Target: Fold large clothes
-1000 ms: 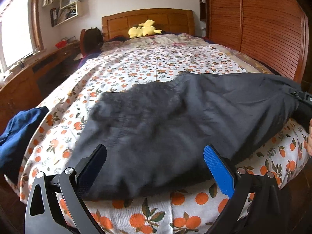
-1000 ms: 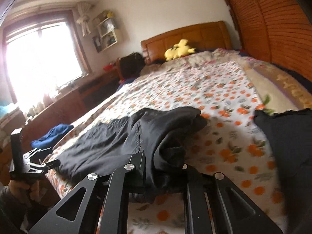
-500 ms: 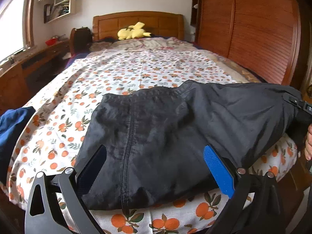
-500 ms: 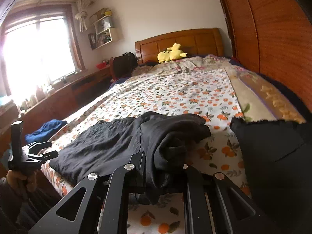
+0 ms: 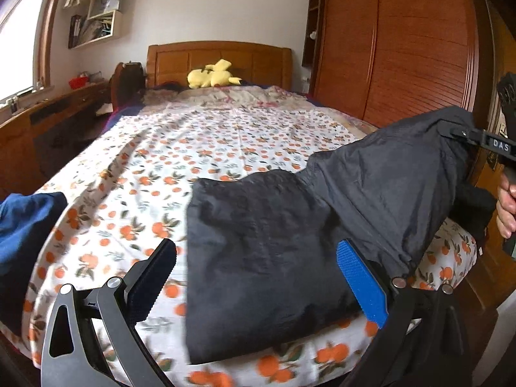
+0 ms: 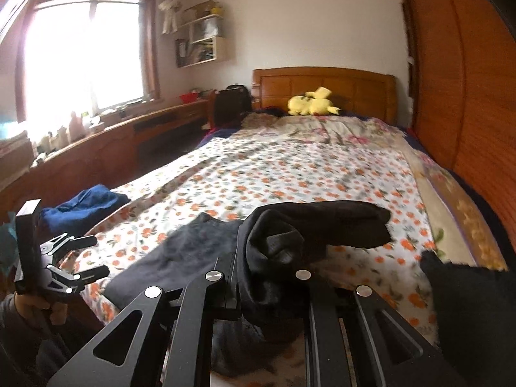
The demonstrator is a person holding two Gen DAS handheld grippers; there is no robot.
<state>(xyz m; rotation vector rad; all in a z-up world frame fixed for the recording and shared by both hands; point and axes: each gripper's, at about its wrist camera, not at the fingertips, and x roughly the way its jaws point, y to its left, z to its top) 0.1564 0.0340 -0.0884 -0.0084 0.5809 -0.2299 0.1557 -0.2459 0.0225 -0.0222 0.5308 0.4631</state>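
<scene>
A bedroom: a bed (image 5: 225, 135) under an orange-print white sheet, wooden headboard, louvred wooden wardrobe along one side, a window and long wooden desk along the other.

Left wrist view. The dark grey, thin-fabric garment (image 5: 274, 242) lies across the foot edge of the bed, flat at its left part and rising in a slope toward the bed's right corner. The left claw (image 5: 258, 274) hangs released, its blue-padded fingers (image 5: 361, 283) spread wide on either side of the cloth's near edge and pinching nothing; probably it waits to pin or take that edge once the fold comes over. At the right margin the right claw (image 5: 467, 135) is clenched on the lifted end, a hand (image 5: 506, 206) behind it, and this lift is what tents the fabric, likely to carry that end across. A rumpled blue cloth (image 5: 25, 225) sits at the bed's left edge, a yellow plush toy (image 5: 213, 77) by the headboard.

Right wrist view. Here the grip itself shows: a thick bunch of the garment's dark fabric (image 6: 290, 245) wedged between nearly closed jaws, one part jutting sideways, the rest trailing down to the flat part on the sheet. The open left claw (image 6: 87, 258) appears at the bed's left corner, clear of the cloth. A black shape (image 6: 467, 296) at lower right is unclear.
</scene>
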